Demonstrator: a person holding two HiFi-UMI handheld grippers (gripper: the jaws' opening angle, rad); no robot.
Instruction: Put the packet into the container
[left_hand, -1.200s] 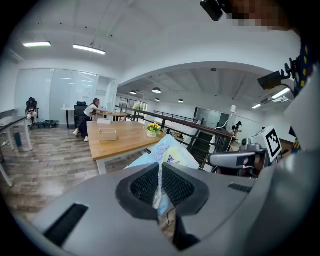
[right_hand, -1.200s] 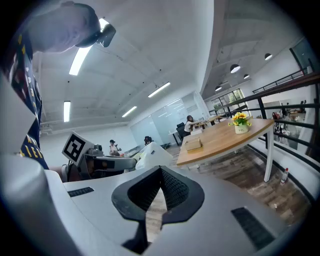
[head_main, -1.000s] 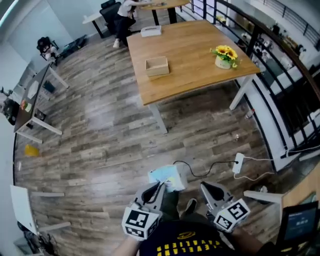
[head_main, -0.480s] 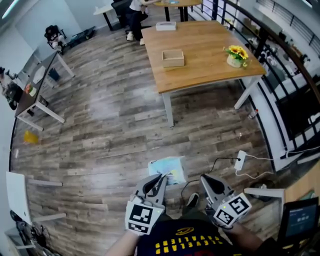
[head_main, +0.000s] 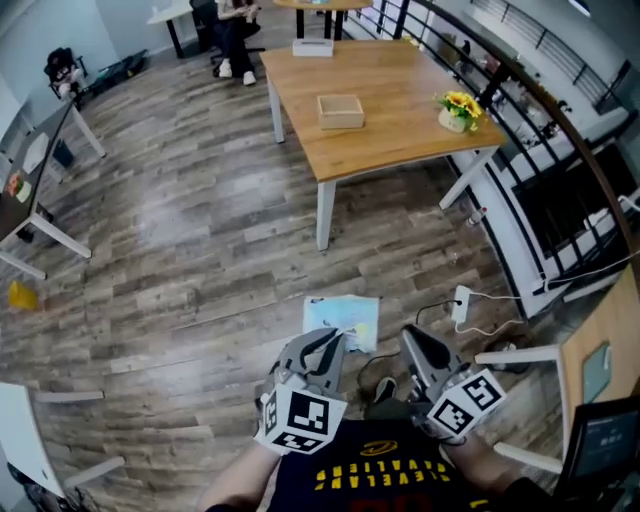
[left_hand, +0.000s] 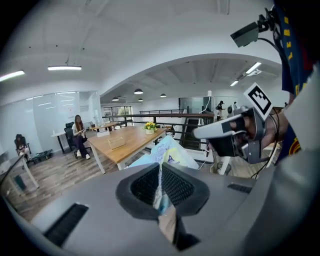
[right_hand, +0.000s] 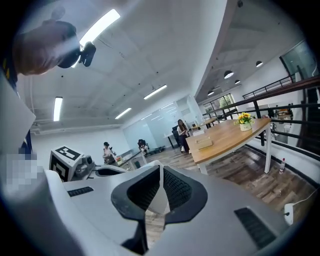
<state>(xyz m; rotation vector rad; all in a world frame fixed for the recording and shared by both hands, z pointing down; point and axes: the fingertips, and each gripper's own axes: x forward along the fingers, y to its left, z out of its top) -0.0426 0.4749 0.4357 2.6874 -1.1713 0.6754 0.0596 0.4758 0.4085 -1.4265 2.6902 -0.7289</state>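
My left gripper (head_main: 328, 348) is shut on a light blue and yellow packet (head_main: 342, 321), held out in front of me above the wooden floor. In the left gripper view the packet (left_hand: 169, 152) sticks up from between the closed pads, with the left gripper (left_hand: 160, 172) around its lower edge. My right gripper (head_main: 414, 342) is alongside it on the right, shut with nothing in it (right_hand: 161, 172). The container, a small open wooden box (head_main: 340, 110), sits on the wooden table (head_main: 400, 135) further ahead; both gripper views show that box (left_hand: 116, 142) (right_hand: 204, 142).
A vase of sunflowers (head_main: 454, 110) stands at the table's right side and a white box (head_main: 312, 47) at its far edge. A power strip with cables (head_main: 461, 303) lies on the floor to my right. A railing (head_main: 560, 130) runs along the right. Seated people (head_main: 235, 25) are beyond the table.
Both grippers and the packet have travelled forward across the floor towards the table. The power strip now lies level with the grippers. The left gripper has rolled somewhat.
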